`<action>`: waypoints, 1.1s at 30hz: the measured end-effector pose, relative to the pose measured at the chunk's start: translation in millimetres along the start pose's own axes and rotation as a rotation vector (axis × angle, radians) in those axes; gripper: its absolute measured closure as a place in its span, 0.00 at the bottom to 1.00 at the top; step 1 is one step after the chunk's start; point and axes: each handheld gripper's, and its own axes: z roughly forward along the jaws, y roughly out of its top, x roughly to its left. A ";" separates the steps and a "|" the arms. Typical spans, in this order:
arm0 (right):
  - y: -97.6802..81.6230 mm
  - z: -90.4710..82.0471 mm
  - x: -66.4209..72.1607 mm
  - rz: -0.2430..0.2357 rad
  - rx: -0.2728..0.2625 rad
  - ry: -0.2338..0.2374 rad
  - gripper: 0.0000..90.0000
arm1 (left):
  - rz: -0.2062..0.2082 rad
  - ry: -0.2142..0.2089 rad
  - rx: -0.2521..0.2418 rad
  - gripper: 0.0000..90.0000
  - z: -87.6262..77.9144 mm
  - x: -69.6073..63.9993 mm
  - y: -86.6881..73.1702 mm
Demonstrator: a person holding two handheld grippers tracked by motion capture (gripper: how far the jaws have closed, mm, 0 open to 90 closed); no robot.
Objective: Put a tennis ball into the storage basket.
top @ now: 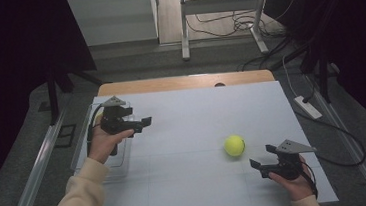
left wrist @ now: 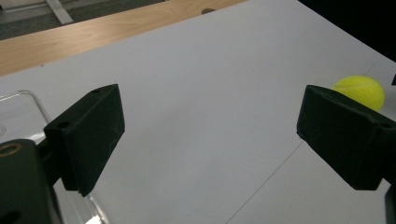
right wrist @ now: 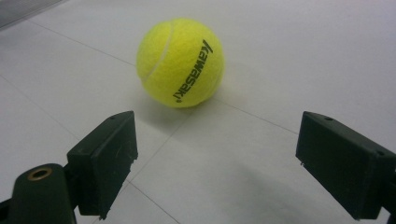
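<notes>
A yellow-green tennis ball lies on the white table sheet, right of centre. My right gripper rests near the front right, a little to the ball's right, open with nothing between its jaws. In the right gripper view the ball, printed with black lettering, sits just beyond the open right gripper. My left gripper hovers over the left side, open and empty, pointing right. In the left gripper view the ball peeks out behind one jaw of the left gripper.
A clear plastic tray sits at the table's left edge under the left hand; its rim also appears in the left gripper view. A wooden strip runs along the far edge. Cables and a metal stand lie on the floor beyond.
</notes>
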 end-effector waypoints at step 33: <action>0.1 -0.4 -1.5 0.003 -0.009 0.010 0.14 | 0.074 -0.084 0.027 0.10 35.9 -39.6 11.8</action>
